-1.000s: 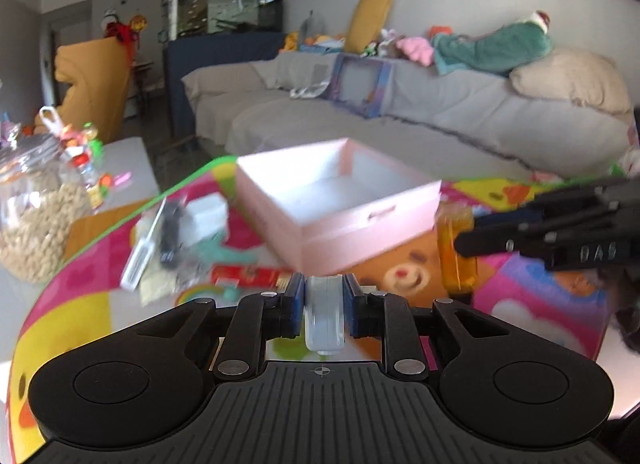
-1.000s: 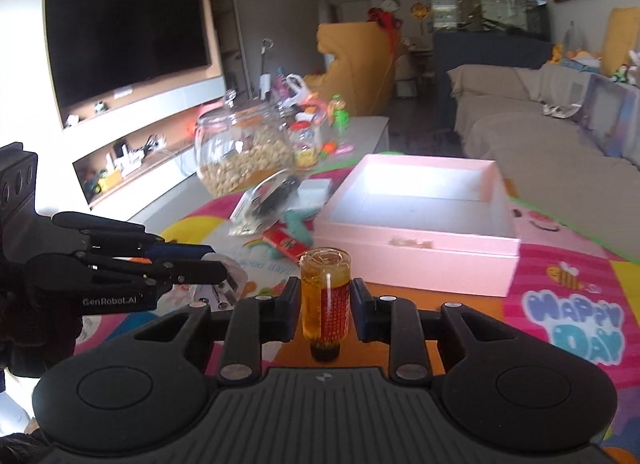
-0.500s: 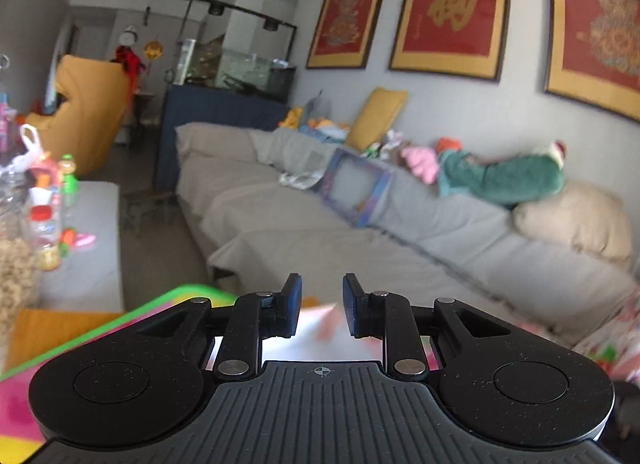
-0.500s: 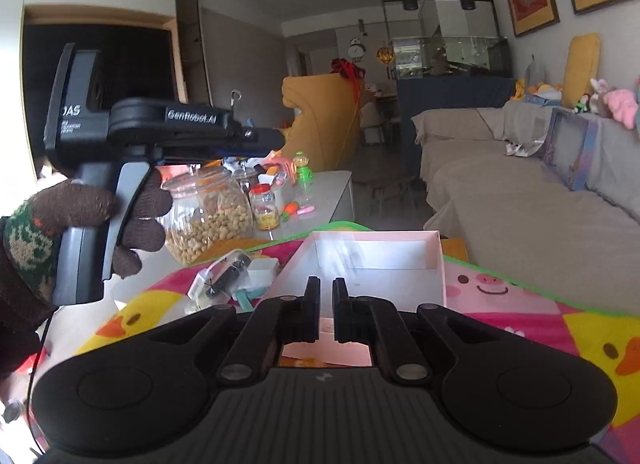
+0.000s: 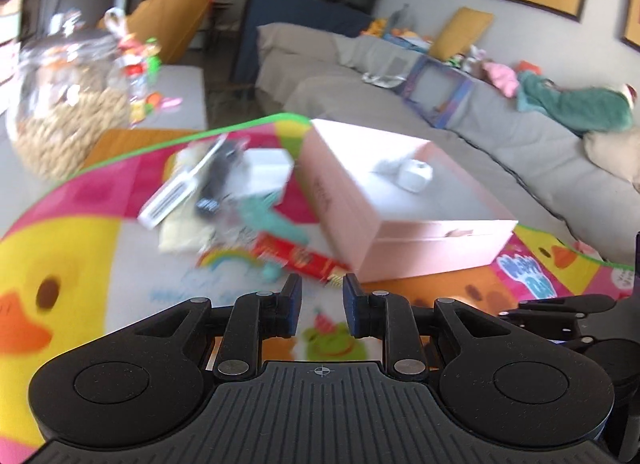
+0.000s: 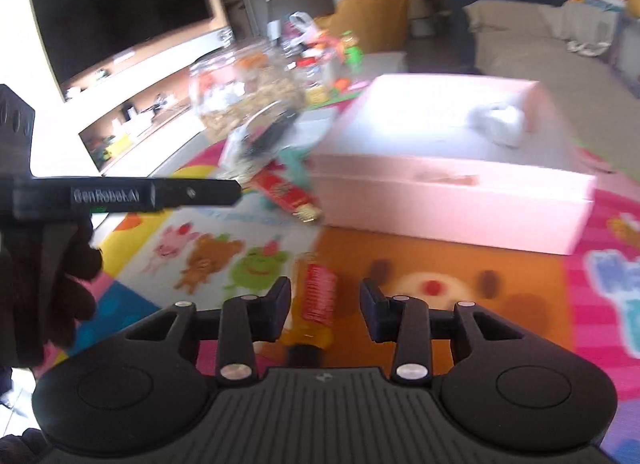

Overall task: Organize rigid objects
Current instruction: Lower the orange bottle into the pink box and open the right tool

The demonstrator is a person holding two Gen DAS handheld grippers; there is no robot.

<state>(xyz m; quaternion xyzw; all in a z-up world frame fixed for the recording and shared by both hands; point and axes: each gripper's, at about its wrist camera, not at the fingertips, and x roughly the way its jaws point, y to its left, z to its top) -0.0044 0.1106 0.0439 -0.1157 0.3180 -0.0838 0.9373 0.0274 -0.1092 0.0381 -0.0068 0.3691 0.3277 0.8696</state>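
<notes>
A pink open box [image 5: 404,215] sits on the colourful play mat, also in the right wrist view [image 6: 452,191]. A small white object [image 5: 415,175] lies inside it [image 6: 502,123]. My left gripper [image 5: 319,310] is open and empty, low over the mat in front of the box. My right gripper [image 6: 325,310] is open. An amber bottle with a red label [image 6: 314,302] lies between its fingers, closer to the left one. A red packet [image 5: 304,258], a teal item [image 5: 272,219], a white box [image 5: 266,169] and a clear bag with dark items [image 5: 212,187] lie left of the box.
A glass jar of nuts [image 5: 68,103] stands at the mat's far left edge, with small bottles and toys behind it [image 6: 332,47]. A grey sofa [image 5: 480,103] runs behind the box. The left gripper's body [image 6: 120,195] and gloved hand cross the right wrist view's left side.
The white object that my left gripper held a second ago now lies in the pink box. The right gripper has opened around the amber bottle. Both grippers swung up, then back down.
</notes>
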